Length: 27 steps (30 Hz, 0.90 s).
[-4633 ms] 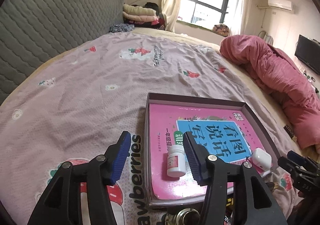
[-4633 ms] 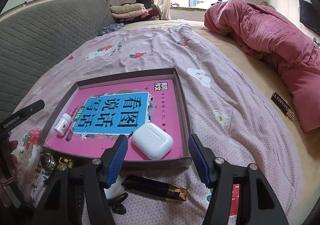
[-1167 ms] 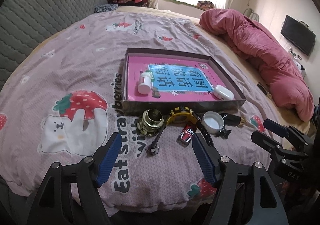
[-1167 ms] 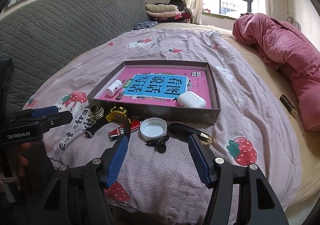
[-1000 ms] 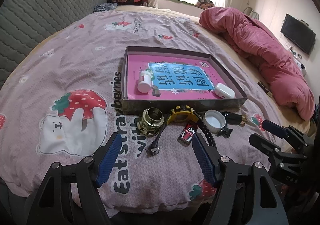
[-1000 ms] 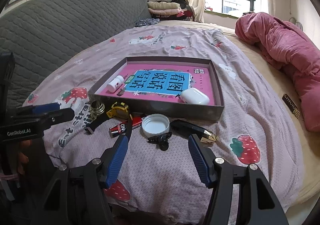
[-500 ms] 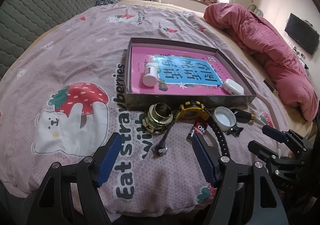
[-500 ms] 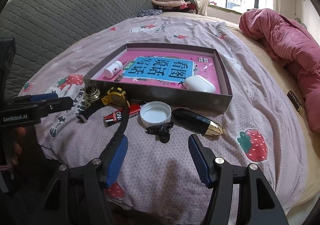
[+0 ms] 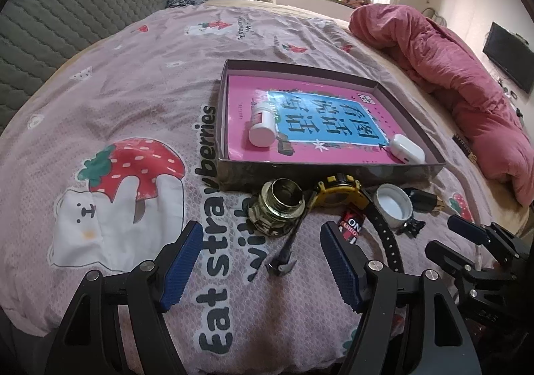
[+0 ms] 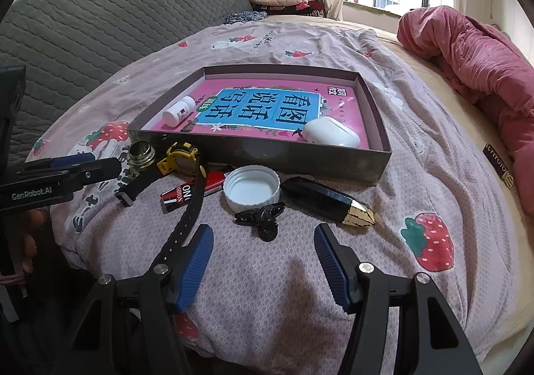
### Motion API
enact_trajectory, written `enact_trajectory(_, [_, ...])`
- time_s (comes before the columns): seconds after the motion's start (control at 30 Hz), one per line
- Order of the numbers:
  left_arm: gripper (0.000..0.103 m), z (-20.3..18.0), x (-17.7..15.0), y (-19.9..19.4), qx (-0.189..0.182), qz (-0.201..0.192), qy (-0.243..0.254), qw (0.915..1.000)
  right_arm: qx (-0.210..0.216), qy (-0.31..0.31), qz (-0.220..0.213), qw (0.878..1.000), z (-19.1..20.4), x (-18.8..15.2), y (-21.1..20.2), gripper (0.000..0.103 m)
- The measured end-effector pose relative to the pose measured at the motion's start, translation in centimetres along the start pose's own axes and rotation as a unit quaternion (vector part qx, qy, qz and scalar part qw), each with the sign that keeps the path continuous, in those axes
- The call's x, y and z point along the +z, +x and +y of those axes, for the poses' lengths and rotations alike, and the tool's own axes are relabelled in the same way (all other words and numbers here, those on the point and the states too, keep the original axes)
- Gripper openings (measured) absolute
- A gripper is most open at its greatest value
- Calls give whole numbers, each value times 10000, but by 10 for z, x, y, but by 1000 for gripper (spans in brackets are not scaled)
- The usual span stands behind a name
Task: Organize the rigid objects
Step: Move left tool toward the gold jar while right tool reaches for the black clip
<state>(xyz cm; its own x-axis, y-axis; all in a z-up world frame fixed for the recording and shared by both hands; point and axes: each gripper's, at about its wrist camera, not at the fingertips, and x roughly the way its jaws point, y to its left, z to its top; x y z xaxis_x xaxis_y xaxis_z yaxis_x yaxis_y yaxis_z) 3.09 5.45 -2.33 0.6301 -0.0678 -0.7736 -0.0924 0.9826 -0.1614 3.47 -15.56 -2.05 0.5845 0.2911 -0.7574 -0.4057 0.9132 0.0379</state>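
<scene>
We hold the left gripper [image 9: 260, 253] and the right gripper [image 10: 263, 250] over the bedspread [image 9: 140, 128], jaws of both spread wide and empty. Inside the shallow box [image 10: 287, 159], on its pink book, lie a white pill bottle [image 10: 178, 113] and a white earbud case [image 10: 330, 133]. Just outside the box's near wall sit a brass fitting [image 9: 278, 203], a yellow watch [image 9: 337, 193], a white lid [image 10: 251, 187], a red lighter [image 10: 187, 195], a black hair clip [image 10: 262, 218] and a black-and-gold lipstick [image 10: 327, 200].
</scene>
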Motion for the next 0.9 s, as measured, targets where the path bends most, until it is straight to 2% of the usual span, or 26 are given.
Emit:
enact_trajectory(0.57, [74, -4, 11, 25, 110, -20, 83, 9999, 3, -37, 78, 10000, 1, -1, 12, 62])
enact_trajectory(0.9, [74, 2, 20, 41, 84, 32, -100, 9999, -1, -51, 121, 9999, 1, -1, 18, 62])
